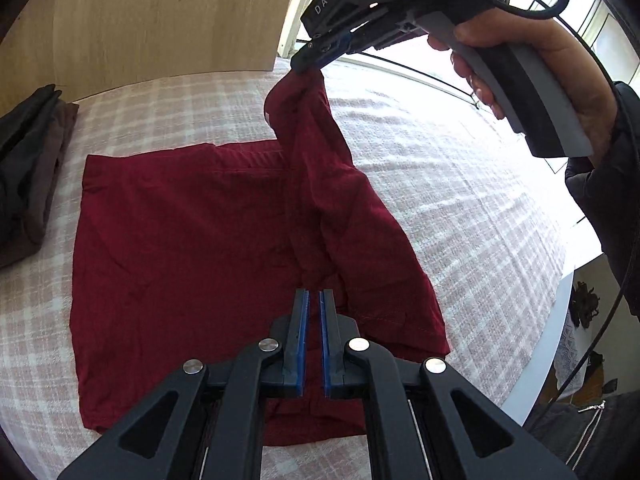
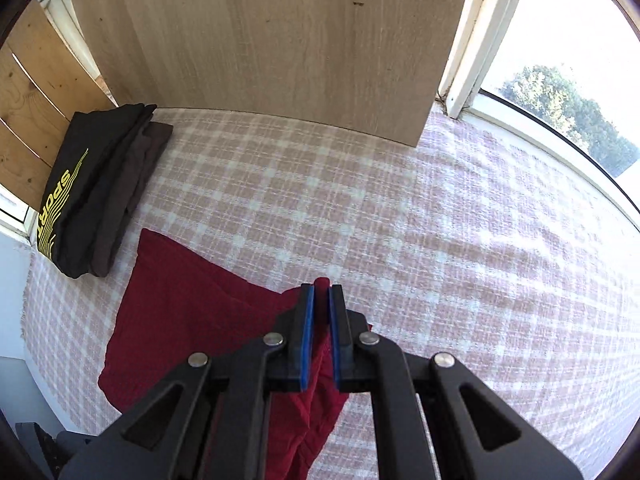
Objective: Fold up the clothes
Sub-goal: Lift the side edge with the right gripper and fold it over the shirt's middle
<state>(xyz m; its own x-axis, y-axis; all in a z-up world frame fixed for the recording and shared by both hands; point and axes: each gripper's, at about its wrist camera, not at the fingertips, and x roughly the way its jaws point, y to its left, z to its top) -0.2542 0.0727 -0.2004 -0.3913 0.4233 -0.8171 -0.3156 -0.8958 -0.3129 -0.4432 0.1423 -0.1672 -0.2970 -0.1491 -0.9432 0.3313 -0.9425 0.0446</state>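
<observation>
dark red garment [image 1: 180,240] lies mostly flat on the pink-and-white checked bedcover [image 1: 440,184], which I use as the landmark: garment sits about mid-cover, its near edge toward the left wrist camera, one side lifted off the cover

right gripper [image 1: 304,65], seen from the left wrist view, is up above the cover near the far edge, jaws narrow and clamped on a bunched corner of the red garment; cloth hangs from it in a twisted fold down to the flat part. A hand [image 1: 560,80] in a dark sleeve [image 1: 604,184] holds its grey handle, cable trailing off it. In the right wrist view the same gripper [image 2: 322,286] shows red cloth pinched between the blue pads, a bit of fabric poking out past the tips, rest of it draping below

left gripper [image 1: 314,292] hovers over the near part of the garment, above the cover, jaws nearly closed, thin slit between the blue pads [image 1: 304,328]. Red fabric shows through the slit and under the fingers, but can't tell whether it is pinched or just lying behind

folded dark clothes stack [image 2: 100,196] at the cover's far left corner, top piece black with yellow SPORT print, a brownish piece under it, well apart from the red garment

light wooden panel [image 2: 280,40] stands at the cover's far edge; window [image 2: 560,80] along the cover's right side, bright, trees outside
</observation>
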